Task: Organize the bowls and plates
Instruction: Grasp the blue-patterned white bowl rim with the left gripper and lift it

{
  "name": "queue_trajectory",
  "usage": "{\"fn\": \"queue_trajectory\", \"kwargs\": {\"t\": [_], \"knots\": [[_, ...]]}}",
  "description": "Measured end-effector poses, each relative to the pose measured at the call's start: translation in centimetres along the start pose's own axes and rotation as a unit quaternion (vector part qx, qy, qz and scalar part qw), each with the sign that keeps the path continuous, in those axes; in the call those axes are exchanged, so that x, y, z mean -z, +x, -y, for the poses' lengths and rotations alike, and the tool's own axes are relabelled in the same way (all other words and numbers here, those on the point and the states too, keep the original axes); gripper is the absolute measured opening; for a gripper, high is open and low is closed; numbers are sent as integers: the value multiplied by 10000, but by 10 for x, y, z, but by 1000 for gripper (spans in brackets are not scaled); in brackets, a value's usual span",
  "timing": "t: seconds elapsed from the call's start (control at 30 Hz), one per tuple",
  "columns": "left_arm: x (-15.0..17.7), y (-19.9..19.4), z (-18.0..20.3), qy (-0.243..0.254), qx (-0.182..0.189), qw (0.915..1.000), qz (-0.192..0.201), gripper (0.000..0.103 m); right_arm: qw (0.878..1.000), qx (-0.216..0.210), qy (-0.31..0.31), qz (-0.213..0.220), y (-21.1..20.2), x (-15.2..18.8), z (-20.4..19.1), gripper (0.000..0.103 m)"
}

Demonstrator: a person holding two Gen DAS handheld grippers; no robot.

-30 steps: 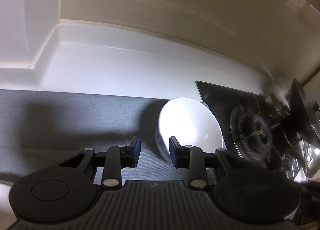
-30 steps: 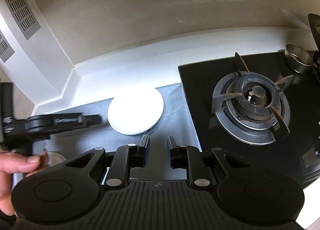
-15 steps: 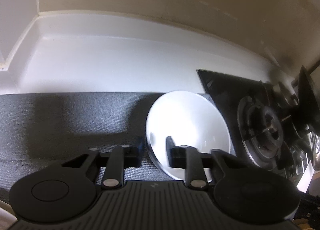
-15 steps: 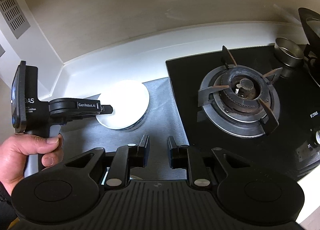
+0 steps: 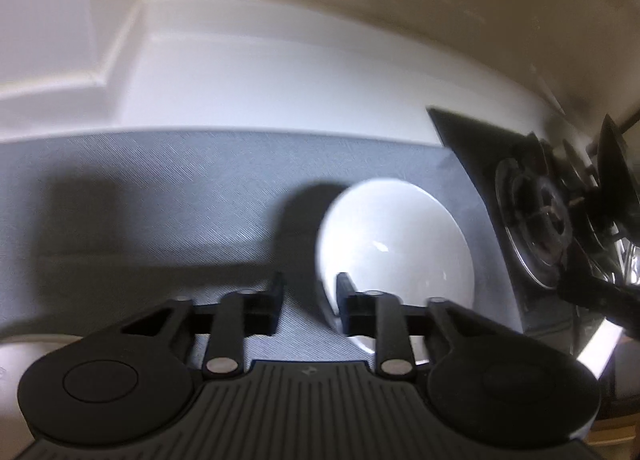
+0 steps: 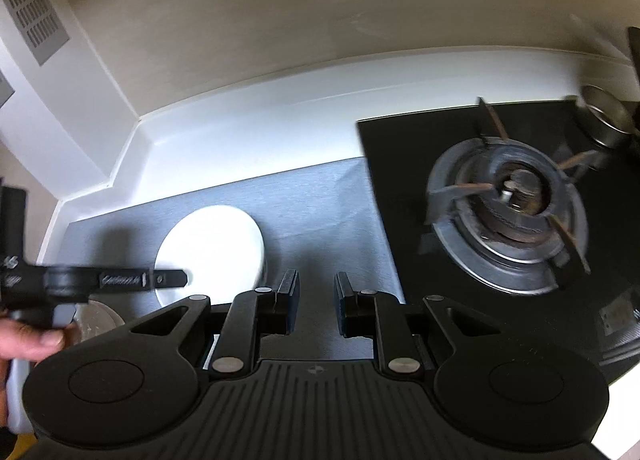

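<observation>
- The left gripper (image 5: 308, 292) has just been opening; its jaws stand apart astride the near rim of the bowl (image 5: 396, 248), one finger inside, one outside, and I see no pad pressing on the rim.
- The bowl, white, sits on the grey mat (image 5: 180, 195) on the worktop, close beside the black hob (image 6: 500, 179). It looks set down upright.
- From the right wrist view the left gripper (image 6: 176, 279) reaches in over the bowl's (image 6: 212, 244) near edge, with a hand (image 6: 28, 340) on its grip.
- The right gripper (image 6: 316, 296) hovers above the mat with jaws slightly parted and nothing between them.
- A second, glassy dish (image 6: 98, 320) shows partly beneath the left gripper; too hidden to say more.
- Step, as I judge it: the bowl is being released on the mat.
- Next move: lift the left gripper straight off the rim without tipping the bowl, then go for the next dish.
</observation>
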State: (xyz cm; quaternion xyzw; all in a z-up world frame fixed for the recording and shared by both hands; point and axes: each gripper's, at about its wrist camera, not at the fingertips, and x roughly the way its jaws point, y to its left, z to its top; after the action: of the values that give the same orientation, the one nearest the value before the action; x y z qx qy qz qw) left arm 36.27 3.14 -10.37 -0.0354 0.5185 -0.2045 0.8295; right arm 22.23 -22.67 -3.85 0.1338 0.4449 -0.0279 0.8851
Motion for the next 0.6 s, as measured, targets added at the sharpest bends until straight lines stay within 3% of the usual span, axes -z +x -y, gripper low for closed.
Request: {"fn": "queue_trajectory", "kwargs": {"t": [0.17,0.23,0.4,0.5,0.53,0.57,0.6], "knots": [[1,-11,-1,79,139,9995,281,34,9992,-202,-238,-253,31,-14,-18,31],[2,-10,1,120,107,9994,319,30,9987,-177,-378,-300,44,-17,-28,31],[6,-5,6,208,89,9990,378,9,9970,-131,-545,-532,74,-20,-40,32],[8,-6,9,268,77,9986,447,7,9963,-129,-517,-677,86,-18,-40,31],[9,-5,11,307,50,9984,481,7,9962,-199,-478,-704,87,-18,-39,25],[10,-6,12,318,41,9982,513,7,9961,-301,-434,-707,89,-17,-37,10],[10,-6,13,320,33,9981,523,7,9958,-384,-394,-730,90,-17,-36,7]]}}
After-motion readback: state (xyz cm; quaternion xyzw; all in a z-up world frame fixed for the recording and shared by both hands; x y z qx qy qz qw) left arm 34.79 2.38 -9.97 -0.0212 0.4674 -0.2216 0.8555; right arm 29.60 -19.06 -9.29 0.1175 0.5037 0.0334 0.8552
